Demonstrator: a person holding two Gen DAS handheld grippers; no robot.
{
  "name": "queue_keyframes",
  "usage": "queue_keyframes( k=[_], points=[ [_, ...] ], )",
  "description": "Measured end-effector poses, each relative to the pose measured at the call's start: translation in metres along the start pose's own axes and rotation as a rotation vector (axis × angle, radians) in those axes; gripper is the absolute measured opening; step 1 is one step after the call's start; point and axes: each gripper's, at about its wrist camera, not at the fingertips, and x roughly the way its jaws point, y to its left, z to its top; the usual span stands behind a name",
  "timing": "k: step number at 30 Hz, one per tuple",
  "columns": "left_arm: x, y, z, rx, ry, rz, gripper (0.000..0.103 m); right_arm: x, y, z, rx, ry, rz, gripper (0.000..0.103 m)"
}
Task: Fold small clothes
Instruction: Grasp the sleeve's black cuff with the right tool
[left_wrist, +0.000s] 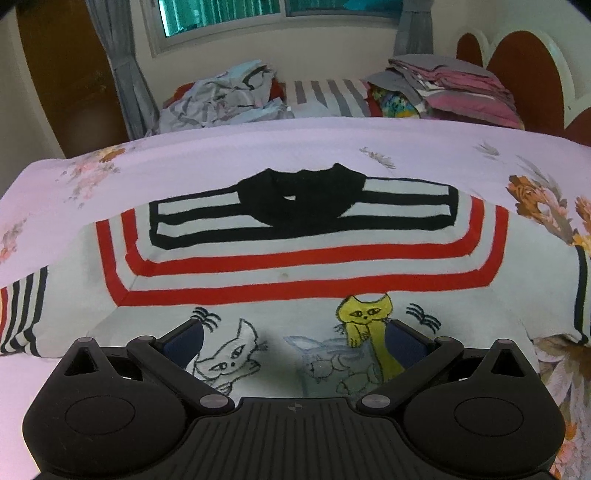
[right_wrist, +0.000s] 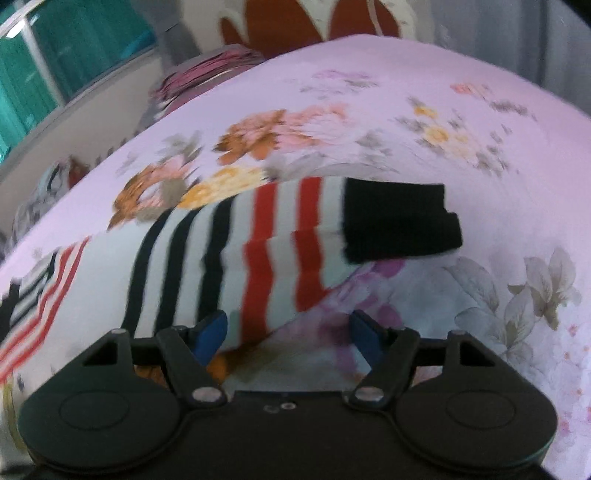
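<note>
Striped sweater flat on bedsheet, left gripper over its front

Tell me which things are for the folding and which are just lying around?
For the folding:
- cat sweater spread flat on the bed
- its striped sleeve with the black cuff
- left gripper, open
- right gripper, open

Just lying about:
- flowery bedsheet
- crumpled clothes pile
- folded stack
- curtains

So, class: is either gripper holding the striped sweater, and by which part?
Neither. The left gripper stands open over the sweater front; the right gripper, open, is at its sleeve.
</note>
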Motion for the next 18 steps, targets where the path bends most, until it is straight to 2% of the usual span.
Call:
queue_keyframes(
  k=[4, 6, 8, 9, 11, 12, 15, 18],
  points=[
    [0.004, 0.001, 0.0, 0.022, 0.016, 0.005, 0.103, 0.01, -0.01, 0.018, 0.075, -0.034, 0.019, 0.071],
    [0.006, 0.004, 0.001, 0.015, 0.027, -0.011, 0.103, 0.014, -0.017, 0.024, 0.13, -0.055, 0.024, 0.062],
    [0.009, 0.008, 0.001, -0.003, 0.048, -0.03, 0.103, 0.017, -0.022, 0.028, 0.166, -0.075, 0.025, 0.042],
    [0.01, 0.011, 0.002, -0.022, 0.054, -0.042, 0.103, 0.017, -0.024, 0.03, 0.176, -0.081, 0.028, 0.038],
    [0.012, 0.016, 0.003, -0.056, 0.058, -0.067, 0.103, 0.019, -0.027, 0.032, 0.187, -0.097, 0.023, 0.022],
    [0.012, 0.02, 0.003, -0.081, 0.056, -0.084, 0.103, 0.019, -0.028, 0.032, 0.186, -0.104, 0.02, 0.018],
    [0.013, 0.031, 0.005, -0.149, 0.035, -0.134, 0.103, 0.011, -0.024, 0.031, 0.172, -0.14, 0.051, 0.012],
    [0.009, 0.042, 0.007, -0.2, -0.019, -0.201, 0.103, -0.005, -0.004, 0.035, 0.092, -0.198, 0.093, 0.009]
  ],
)
